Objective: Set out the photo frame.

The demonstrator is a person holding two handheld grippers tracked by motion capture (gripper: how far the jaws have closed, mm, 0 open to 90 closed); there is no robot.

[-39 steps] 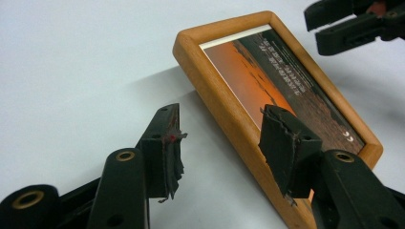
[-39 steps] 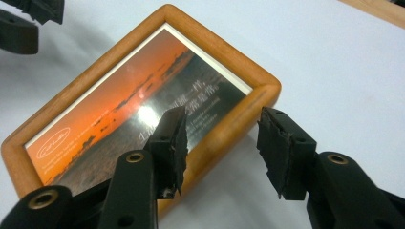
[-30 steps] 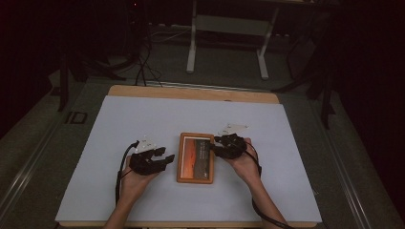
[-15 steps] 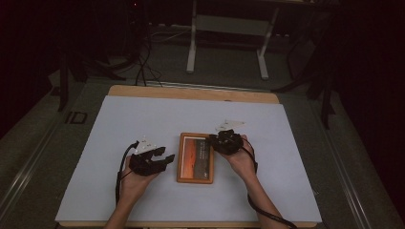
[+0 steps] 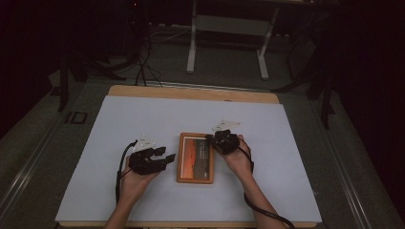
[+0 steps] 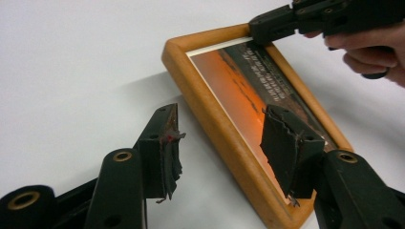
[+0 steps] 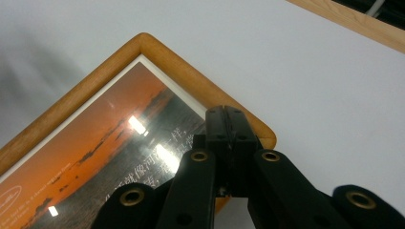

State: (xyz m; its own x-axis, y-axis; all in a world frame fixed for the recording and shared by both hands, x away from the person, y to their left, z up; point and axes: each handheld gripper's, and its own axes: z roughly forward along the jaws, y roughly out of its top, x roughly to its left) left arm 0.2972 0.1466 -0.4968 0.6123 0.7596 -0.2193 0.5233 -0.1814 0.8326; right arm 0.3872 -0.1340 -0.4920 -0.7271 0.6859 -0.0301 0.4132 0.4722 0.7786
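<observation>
A wooden picture frame [image 5: 191,164] holding an orange sunset print lies flat near the middle of the white table. My left gripper [image 5: 168,157] hovers just left of it, open, jaws pointing right. In the left gripper view the frame's near long rail [image 6: 210,109] runs between the two spread jaws of the left gripper [image 6: 219,143], untouched. My right gripper [image 5: 211,138] is shut, its tip over the frame's far right corner. In the right gripper view the right gripper [image 7: 228,112] shows jaws pressed together with nothing between, just above the frame [image 7: 105,143] by that corner.
A white sheet [image 5: 143,119] covers the table, with a wooden strip [image 5: 191,93] bare along the far edge. Beyond it stand a white metal stand [image 5: 193,43] and cables on a dark floor. White surface spreads on all sides of the frame.
The right gripper has edged slightly left and forward onto the frame's far right corner. The left gripper has hardly moved.
</observation>
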